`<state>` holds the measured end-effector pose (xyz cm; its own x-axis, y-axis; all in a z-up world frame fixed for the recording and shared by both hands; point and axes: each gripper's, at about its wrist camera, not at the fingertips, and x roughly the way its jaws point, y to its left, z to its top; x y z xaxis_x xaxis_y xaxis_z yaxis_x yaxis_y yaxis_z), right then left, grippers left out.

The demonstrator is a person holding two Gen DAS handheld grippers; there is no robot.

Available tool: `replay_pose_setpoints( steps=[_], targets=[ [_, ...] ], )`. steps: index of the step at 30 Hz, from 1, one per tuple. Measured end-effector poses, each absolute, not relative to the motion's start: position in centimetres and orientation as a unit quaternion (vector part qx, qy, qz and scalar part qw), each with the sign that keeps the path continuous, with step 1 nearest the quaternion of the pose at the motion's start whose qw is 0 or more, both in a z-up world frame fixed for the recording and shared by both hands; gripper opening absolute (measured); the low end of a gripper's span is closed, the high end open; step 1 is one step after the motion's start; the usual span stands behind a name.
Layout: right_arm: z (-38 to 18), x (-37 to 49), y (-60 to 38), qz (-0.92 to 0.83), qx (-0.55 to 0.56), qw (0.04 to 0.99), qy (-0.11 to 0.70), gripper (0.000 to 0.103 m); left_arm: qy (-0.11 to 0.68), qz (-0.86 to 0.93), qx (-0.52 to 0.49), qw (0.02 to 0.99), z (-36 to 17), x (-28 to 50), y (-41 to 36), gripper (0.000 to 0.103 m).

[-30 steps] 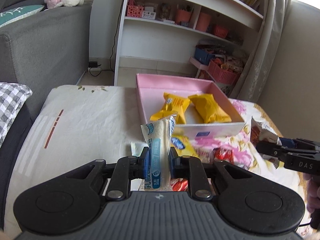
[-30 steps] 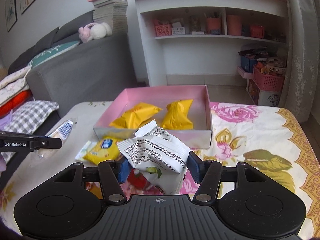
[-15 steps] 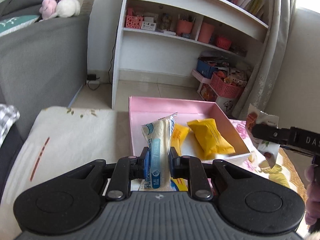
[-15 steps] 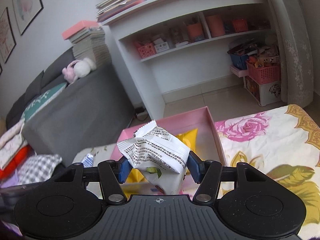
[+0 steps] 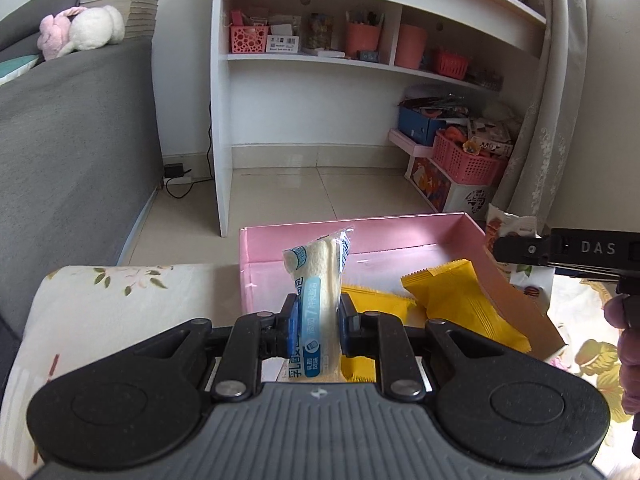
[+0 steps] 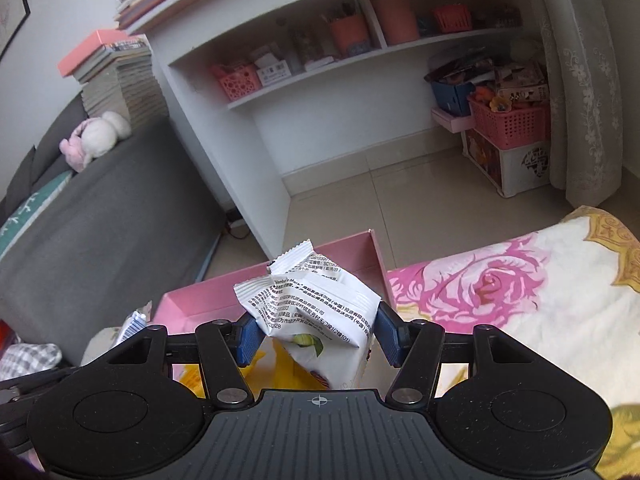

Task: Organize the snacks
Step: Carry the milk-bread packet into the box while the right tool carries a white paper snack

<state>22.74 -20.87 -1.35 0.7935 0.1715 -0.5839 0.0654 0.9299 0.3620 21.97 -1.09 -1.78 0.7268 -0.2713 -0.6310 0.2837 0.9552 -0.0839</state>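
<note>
Now left gripper (image 5: 319, 322) pinching blue-white packet (image 5: 318, 300); right gripper (image 6: 318, 338) clamping white packet (image 6: 316, 306)

A plush toy (image 5: 80, 30) sits on the grey sofa (image 5: 72, 140) beside white shelves (image 5: 320, 60).

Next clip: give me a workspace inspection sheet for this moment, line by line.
Surface: floral cloth under the pink box.
Job's things: two yellow packets in the box.
Clutter: nothing seen.
Grippers: left gripper shut on a blue-and-white snack stick; right gripper shut on a white printed packet.
Cables: charger cable on the floor.
Surroundings: grey sofa, white shelf unit, curtain.
</note>
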Motion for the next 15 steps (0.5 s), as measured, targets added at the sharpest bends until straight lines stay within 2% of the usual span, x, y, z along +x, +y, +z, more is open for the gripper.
replay_pose_setpoints(
  steps=[15],
  targets=[
    [-3.2,26.4,-19.7,0.03,0.136,0.936,0.323,0.058,0.337,-0.139,0.049,0.93,-3.6,24.6,-2.9,0.018]
  ],
)
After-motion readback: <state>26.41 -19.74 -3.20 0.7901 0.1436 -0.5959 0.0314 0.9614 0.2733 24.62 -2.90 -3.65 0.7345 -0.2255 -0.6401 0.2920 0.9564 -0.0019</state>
